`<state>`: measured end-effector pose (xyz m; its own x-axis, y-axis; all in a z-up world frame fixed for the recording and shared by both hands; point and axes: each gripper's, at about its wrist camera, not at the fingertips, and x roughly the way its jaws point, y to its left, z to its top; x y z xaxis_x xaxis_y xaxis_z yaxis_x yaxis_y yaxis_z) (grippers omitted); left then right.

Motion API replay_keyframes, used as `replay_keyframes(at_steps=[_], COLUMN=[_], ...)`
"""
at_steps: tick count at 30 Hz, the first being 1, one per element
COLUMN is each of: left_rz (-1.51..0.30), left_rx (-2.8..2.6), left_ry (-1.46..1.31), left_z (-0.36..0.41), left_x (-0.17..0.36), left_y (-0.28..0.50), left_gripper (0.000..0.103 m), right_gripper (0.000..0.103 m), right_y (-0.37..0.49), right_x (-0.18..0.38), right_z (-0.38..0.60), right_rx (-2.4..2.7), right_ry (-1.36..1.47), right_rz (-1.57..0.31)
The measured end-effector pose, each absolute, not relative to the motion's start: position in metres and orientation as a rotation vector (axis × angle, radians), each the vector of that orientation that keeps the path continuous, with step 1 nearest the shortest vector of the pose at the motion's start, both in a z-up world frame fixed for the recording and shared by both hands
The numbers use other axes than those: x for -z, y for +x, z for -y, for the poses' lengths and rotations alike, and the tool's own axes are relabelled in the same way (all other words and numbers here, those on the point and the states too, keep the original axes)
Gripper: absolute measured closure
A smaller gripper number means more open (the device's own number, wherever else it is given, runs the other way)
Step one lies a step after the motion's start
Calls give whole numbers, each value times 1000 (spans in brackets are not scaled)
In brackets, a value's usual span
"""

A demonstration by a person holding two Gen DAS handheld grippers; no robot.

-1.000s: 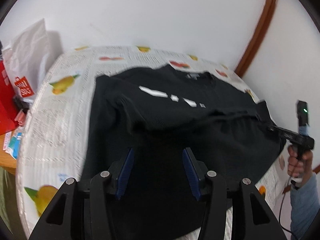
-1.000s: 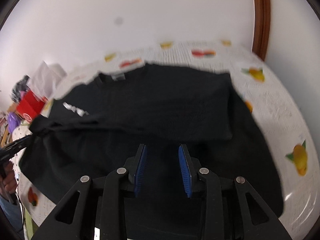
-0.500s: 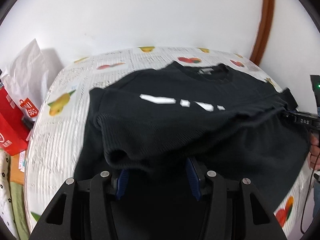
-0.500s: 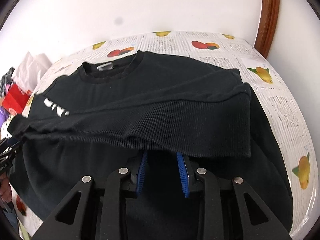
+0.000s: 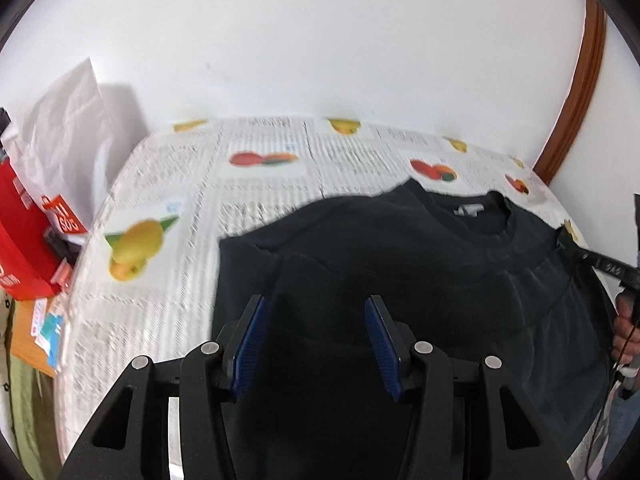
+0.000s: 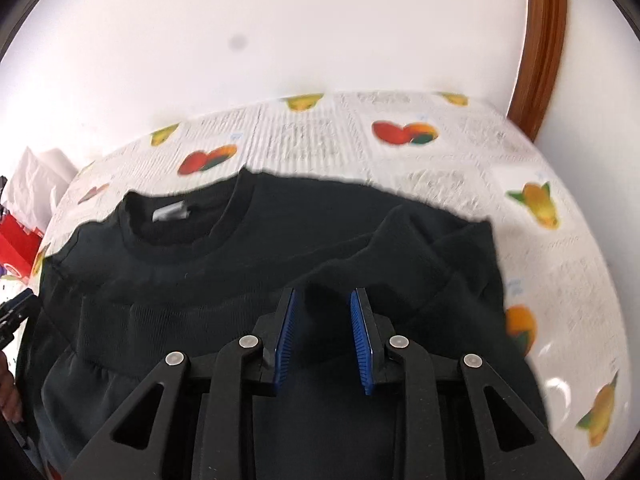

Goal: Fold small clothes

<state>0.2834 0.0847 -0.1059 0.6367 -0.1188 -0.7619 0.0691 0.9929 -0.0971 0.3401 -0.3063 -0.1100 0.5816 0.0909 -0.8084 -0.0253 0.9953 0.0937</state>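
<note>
Left wrist view: left gripper (image 5: 313, 302) at 6 o'clock, jaws partly spread. The black sweatshirt (image 5: 400, 248) fills the gap between the blue pads (image 5: 250, 344), and it cannot be told whether they press on the cloth. The sweatshirt lies on the fruit-print tablecloth (image 5: 260, 152), running from centre out to 3 o'clock, with a doubled-over layer sitting just ahead of the fingertips. Collar (image 5: 486, 222) with grey label (image 5: 468, 210) is at 2 o'clock, beyond the fold. The fold's ribbed edge runs to 3 o'clock, where it bunches at the tip of the right gripper (image 5: 566, 244), which pinches that corner. The person's hand (image 5: 624, 332) is on the handle at the frame edge. Red bag (image 5: 24, 240) and white bag (image 5: 60, 128) are at 9 o'clock, off the table, well apart from the garment. Brown trim (image 5: 576, 92) is at 2 o'clock. The view is motion-blurred. Right wrist view: right gripper at 6 o'clock, jaws narrow and closing, black fabric between the pads. A raised ridge of sweatshirt starts right at the fingertips and runs toward 1 o'clock. The collar sits at 10 o'clock and the garment spans 9 to 3 o'clock, with bare tablecloth at 12 and 3. The left gripper is just visible at 9 o'clock, beside the garment's edge, too cropped to read its jaws.
</note>
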Motion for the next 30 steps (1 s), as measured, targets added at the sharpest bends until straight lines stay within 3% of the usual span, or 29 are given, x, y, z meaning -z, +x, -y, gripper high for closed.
replay_keyframes(at_steps=[4,9,12,14,20,22,24,30], left_rz=[-893,-929,-924,-905,-882,-871,-840,-746], left_rx=[104,115,93,90,84,75,56,61], left_ry=[-19,-6,11,21,1,7,16,-80], left_z=[-90,-87,-84,-83,-85,-84,-84,-105], left_x=[109,128,138,140,144,143,137,113], left_y=[290,301,301,298,297,295,291,283], left_gripper=[55,56,66,66,70,86,92,94], right_gripper=[57,56,56,56,70,77,84,89], right_y=[331,337,341,344,347,345,340,319], right_x=[84,98,120,133,141,140,137,95], right_z=[330,352,354,356,364,368,371,371], right_rx=[-43,-23,-12,-4,2,-5,-16,-43], right_ry=[76,58,32,39,111,138,164,124], right_rz=[-825,-875,-918,-924,-905,-889,-865,-675])
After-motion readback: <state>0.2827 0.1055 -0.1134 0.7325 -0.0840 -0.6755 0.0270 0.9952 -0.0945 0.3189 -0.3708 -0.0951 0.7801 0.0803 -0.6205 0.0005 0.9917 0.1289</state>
